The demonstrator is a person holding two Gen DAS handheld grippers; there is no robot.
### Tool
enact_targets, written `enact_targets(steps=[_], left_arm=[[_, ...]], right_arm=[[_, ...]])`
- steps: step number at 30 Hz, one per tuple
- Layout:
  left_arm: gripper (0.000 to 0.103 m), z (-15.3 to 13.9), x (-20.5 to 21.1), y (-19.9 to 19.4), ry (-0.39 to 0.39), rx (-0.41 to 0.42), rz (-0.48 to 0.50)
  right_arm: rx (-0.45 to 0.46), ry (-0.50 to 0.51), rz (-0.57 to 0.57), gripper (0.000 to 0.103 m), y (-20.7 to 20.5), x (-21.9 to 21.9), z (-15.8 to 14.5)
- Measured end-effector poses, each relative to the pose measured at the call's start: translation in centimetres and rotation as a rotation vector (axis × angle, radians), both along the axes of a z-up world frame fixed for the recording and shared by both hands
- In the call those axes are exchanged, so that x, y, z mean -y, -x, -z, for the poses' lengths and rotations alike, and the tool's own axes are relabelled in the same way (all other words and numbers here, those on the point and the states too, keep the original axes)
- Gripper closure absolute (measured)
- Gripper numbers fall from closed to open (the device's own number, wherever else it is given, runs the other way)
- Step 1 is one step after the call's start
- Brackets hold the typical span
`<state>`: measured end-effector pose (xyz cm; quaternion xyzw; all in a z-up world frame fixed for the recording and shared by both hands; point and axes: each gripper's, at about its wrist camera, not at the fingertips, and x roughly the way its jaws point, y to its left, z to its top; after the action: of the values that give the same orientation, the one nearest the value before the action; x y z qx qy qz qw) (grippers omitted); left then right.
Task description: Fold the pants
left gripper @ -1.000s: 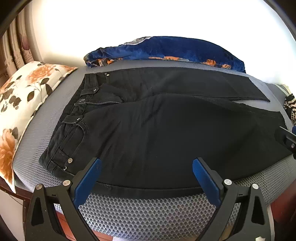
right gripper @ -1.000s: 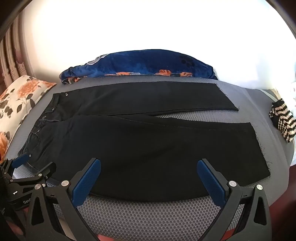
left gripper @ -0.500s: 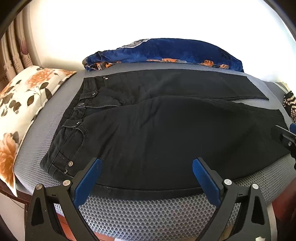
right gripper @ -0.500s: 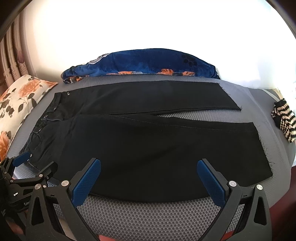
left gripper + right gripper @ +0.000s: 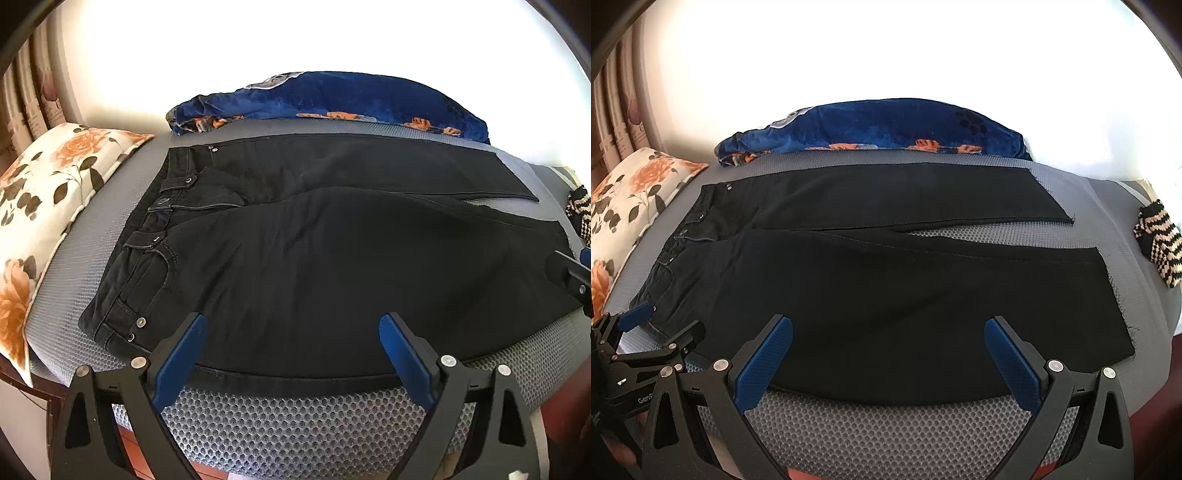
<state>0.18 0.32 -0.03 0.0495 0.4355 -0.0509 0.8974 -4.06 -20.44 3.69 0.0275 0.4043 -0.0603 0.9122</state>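
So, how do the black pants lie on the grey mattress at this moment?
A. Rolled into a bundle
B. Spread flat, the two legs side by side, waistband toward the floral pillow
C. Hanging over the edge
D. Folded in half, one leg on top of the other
B: the black pants lie flat with both legs apart, and their waistband points toward the floral pillow.

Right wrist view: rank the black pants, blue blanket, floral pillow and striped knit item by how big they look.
1. black pants
2. blue blanket
3. floral pillow, partly cut off at the frame edge, so unsure against the blanket
4. striped knit item
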Motion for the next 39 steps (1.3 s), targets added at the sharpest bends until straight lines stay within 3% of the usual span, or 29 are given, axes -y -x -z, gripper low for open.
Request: enact_targets(steps=[12, 39], left_arm=[[0.011, 0.3, -0.2, -0.2, -0.052, -0.010, -0.034], [0.011, -0.2, -0.4, -0.2, -0.044, 0.018, -0.040]], right_arm=[[0.002, -0.001, 0.001, 0.000, 0.1, 0.1, 0.0], [0.012, 0.006, 0.034, 0.000, 0.3, 1.2, -0.1]])
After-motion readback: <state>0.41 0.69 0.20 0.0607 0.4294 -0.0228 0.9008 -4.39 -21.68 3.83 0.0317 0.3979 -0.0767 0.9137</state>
